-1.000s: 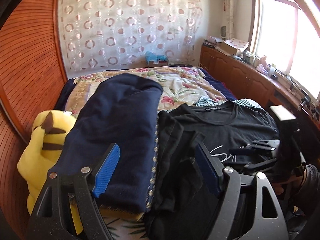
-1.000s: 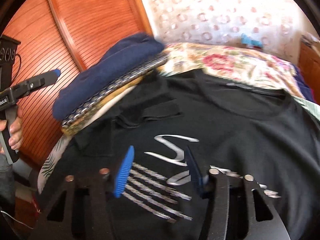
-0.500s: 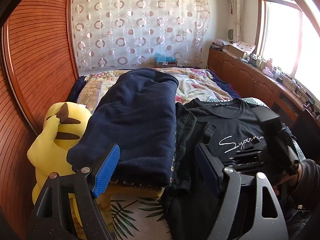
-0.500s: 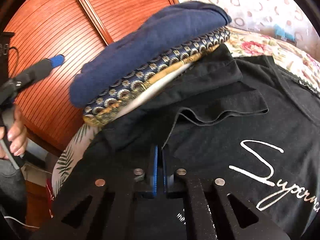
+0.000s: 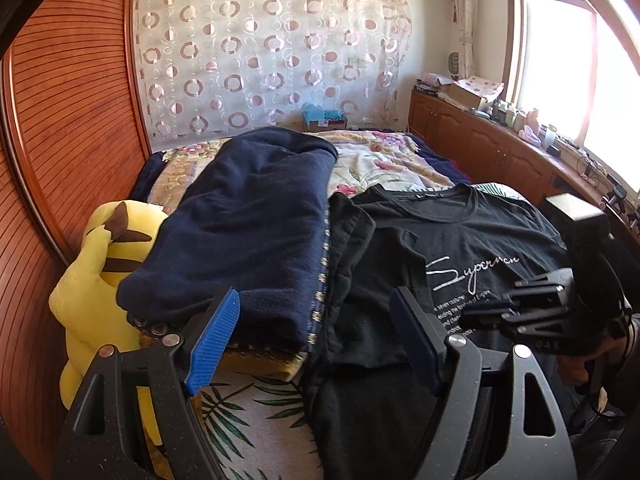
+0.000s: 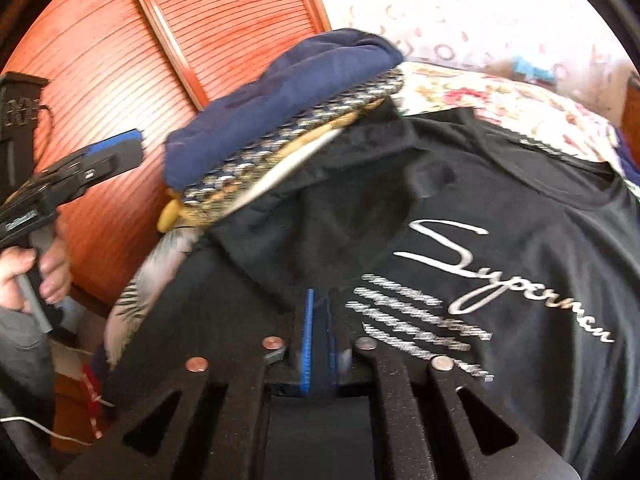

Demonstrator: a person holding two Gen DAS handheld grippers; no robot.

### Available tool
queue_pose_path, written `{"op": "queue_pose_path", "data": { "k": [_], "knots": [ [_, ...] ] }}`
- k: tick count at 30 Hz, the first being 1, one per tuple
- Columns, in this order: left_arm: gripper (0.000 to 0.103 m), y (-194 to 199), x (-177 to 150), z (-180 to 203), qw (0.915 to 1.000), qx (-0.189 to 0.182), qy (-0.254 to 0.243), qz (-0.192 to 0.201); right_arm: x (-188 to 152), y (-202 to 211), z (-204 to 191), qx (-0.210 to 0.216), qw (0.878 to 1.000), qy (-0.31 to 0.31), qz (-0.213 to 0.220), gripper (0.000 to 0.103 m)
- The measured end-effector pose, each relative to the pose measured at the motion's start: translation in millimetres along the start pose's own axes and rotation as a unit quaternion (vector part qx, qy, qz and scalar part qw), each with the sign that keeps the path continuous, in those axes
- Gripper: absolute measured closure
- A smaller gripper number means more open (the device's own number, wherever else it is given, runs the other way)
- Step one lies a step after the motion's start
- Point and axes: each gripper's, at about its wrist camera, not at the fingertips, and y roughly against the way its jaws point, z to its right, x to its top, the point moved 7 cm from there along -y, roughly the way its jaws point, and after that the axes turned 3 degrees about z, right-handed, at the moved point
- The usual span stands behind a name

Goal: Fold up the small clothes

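My right gripper [image 6: 318,332], jaws just opening, still pinches the black T-shirt [image 5: 460,240] spread print-up near the bed's [image 5: 256,420] foot edge to fold it, while my left gripper [image 5: 316,344] hovers with jaws apart and empty.

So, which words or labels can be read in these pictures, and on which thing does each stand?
"Supernen", or close to it, in white script: on the chest of the black T-shirt.
Small white lines below that script: too small and blurred to read.
Tag inside the T-shirt's collar: too small to read.
Markings on the right gripper body: unreadable.
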Motion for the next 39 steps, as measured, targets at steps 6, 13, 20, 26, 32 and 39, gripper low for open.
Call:
{"op": "queue_pose_path", "data": {
  "k": [6,13,20,26,32,39],
  "knots": [
    [0.025,-3.8,0.4,17.2,0.9999,-0.008,-0.009,-0.003,13.6,11.7,26.2,-0.030,0.999,-0.011,0.027,0.057],
    [0.025,-18.7,-0.8,40.0,0.9995,-0.019,-0.021,-0.015,24.9,18.3,47.0,-0.064,0.997,-0.013,0.042,0.053],
    [0.025,-48.1,0.2,75.0,0.9982,-0.039,-0.035,-0.028,18.7,43.8,76.5,-0.101,0.993,-0.024,0.058,0.053],
    [0.025,-88.5,-2.2,113.9,0.9960,-0.063,-0.044,-0.046,-6.5,85.0,119.2,-0.159,0.984,-0.044,0.065,0.053],
    [0.025,-127.0,-8.4,155.0,0.9917,-0.085,-0.062,-0.074,-40.5,113.8,162.9,-0.205,0.974,-0.080,0.058,0.035],
    [0.025,-150.1,-15.3,185.8,0.9874,-0.095,-0.082,-0.097,-69.7,135.0,188.3,-0.264,0.959,-0.097,0.040,0.034]
  ]
}}
